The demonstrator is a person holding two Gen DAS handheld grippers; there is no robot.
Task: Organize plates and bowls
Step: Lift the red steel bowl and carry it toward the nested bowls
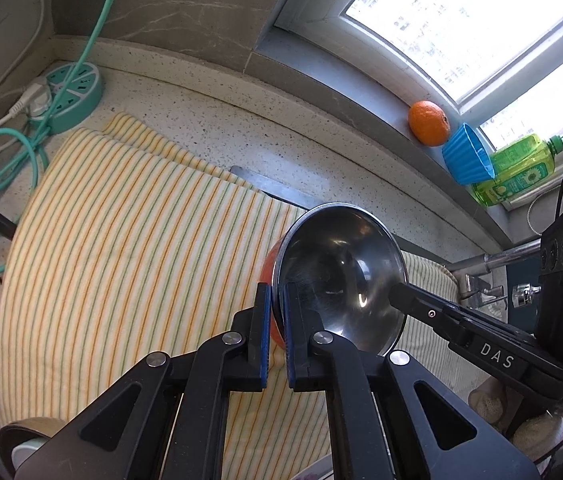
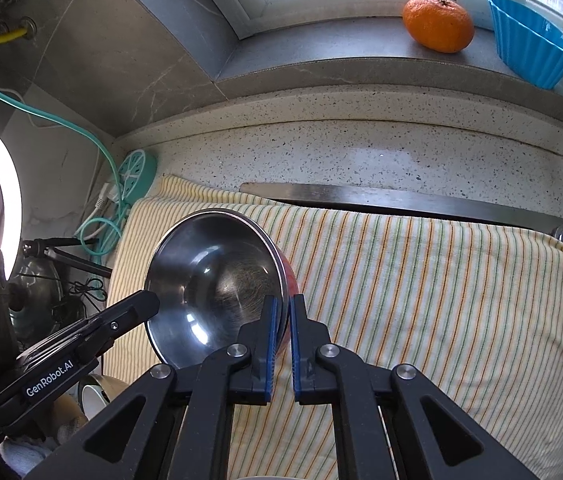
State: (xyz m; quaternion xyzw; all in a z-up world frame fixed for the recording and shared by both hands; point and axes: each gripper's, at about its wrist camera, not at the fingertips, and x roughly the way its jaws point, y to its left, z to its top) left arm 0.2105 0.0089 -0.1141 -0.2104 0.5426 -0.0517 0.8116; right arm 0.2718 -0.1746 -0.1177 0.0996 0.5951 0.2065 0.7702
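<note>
A steel bowl [image 1: 341, 276] with a red outer wall hangs tilted above the striped towel [image 1: 121, 240], held from both sides. My left gripper [image 1: 277, 292] is shut on its left rim, blue pads either side of the wall. My right gripper [image 1: 395, 294] comes in from the right and clamps the opposite rim. In the right wrist view the same steel bowl [image 2: 217, 280] fills the middle; my right gripper [image 2: 283, 304] is shut on its right rim, and my left gripper [image 2: 149, 300] grips the left rim.
An orange [image 1: 429, 122], a blue ribbed cup [image 1: 467, 156] and a green soap bottle [image 1: 517, 168] stand on the window sill. A teal power strip [image 1: 75, 96] with cables lies at the back left. A tap [image 1: 493, 276] juts in at right. A cup [image 2: 95, 394] sits low left.
</note>
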